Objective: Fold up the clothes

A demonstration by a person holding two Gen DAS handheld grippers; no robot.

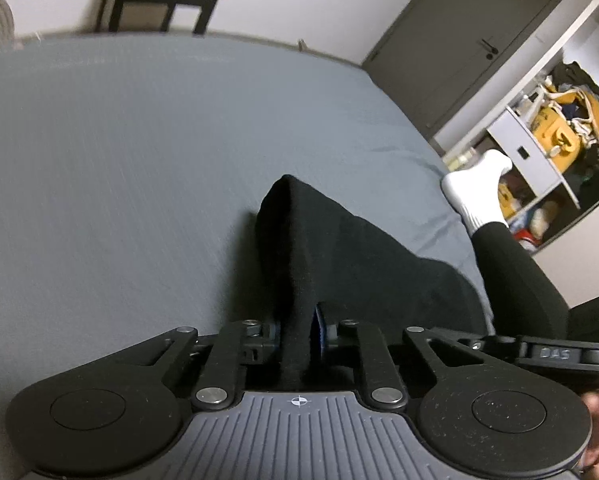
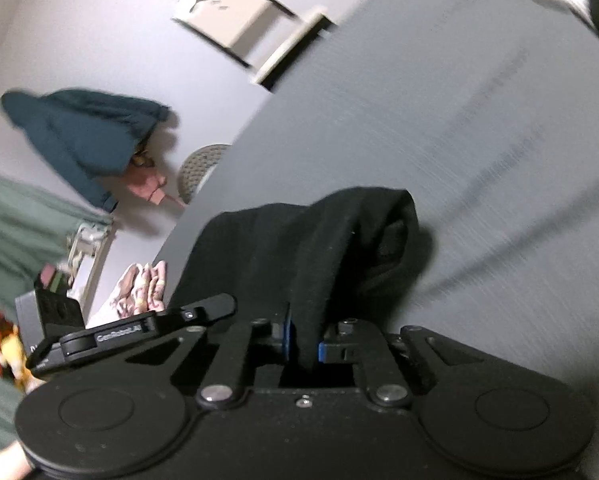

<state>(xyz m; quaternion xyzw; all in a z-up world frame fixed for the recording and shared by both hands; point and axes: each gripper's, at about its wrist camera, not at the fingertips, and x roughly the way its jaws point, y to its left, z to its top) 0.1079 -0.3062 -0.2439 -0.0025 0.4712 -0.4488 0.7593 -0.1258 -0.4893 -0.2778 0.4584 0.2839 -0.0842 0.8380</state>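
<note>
Left claw: pinching a bunched edge of the black garment; cloth runs up between the two fingers, blue pad showing on one side.
Right claw: also pinching the black garment, a thick fold of it caught between blue pads.
Garment position: held up off the grey bed at both pinch points, the rest draping down and trailing onto the sheet; a rolled, tube-like end hangs forward in the right view. Kind of garment not clear, too dark and bunched.
Step in hand, as judged: carrying or spreading the piece before a fold; not yet flat.
Doing it well: draw the two claws apart until the held edge goes taut, then lower so the hanging part meets the bed first and lies smooth. Keep both at equal height so the edge lands straight.
Grip: both bites look deep and bunched; likely several layers caught. Worth a re-pinch at true corners once the cloth is flat.
Hazards: person's leg and white sock lie on the bed close beside the cloth; lay the garment toward the open sheet, away from the leg.
Blur: right view smeared, so fine creases not readable.
</note>
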